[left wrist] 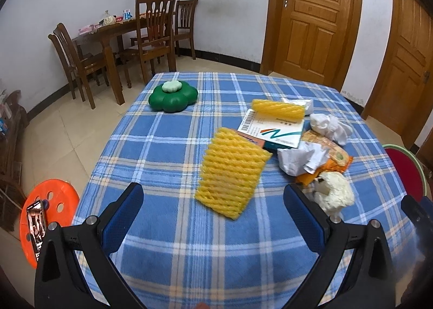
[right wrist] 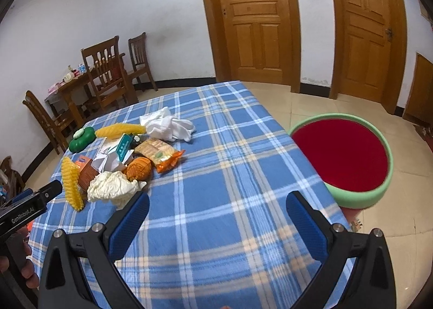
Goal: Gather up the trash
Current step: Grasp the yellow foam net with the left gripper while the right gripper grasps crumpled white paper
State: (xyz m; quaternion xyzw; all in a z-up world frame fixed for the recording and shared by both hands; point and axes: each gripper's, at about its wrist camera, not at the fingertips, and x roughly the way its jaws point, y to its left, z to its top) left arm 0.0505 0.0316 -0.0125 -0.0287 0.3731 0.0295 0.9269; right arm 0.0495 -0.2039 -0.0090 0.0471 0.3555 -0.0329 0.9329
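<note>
**Both grippers wide apart above the littered tabletop**

While the left gripper (left wrist: pixel 213 200) hovers over the blue plaid tabletop (left wrist: pixel 173 130) with its blue-padded fingers spread wide and nothing between them, the right gripper (right wrist: pixel 217 207) hangs the same way, spread and empty, over a bare stretch of the cloth nearer the right edge.

From the left wrist view, the trash lies in a loose pile ahead and to the right. A flat yellow foam net (left wrist: pixel 230 171) lies nearest, just beyond the fingertips, partly covering an orange box (left wrist: pixel 253 139). Behind it a white and teal carton (left wrist: pixel 273 130) carries a rolled yellow foam net (left wrist: pixel 278 109). To the right sit crumpled white paper (left wrist: pixel 297 157), an orange snack wrapper (left wrist: pixel 333 153), a white cloth wad (left wrist: pixel 330 124) and a cream crumpled tissue (left wrist: pixel 334 192), which lies just beside the left gripper's right finger.

A green flower-shaped container (left wrist: pixel 173 96) stands apart at the far left of the tabletop.

Off the tabletop's right edge, in the right wrist view, stands a round stool with a red seat and green rim (right wrist: pixel 343 157). An orange plastic stool (left wrist: pixel 51 211) holding a phone (left wrist: pixel 36 225) stands on the floor to the left.
</note>
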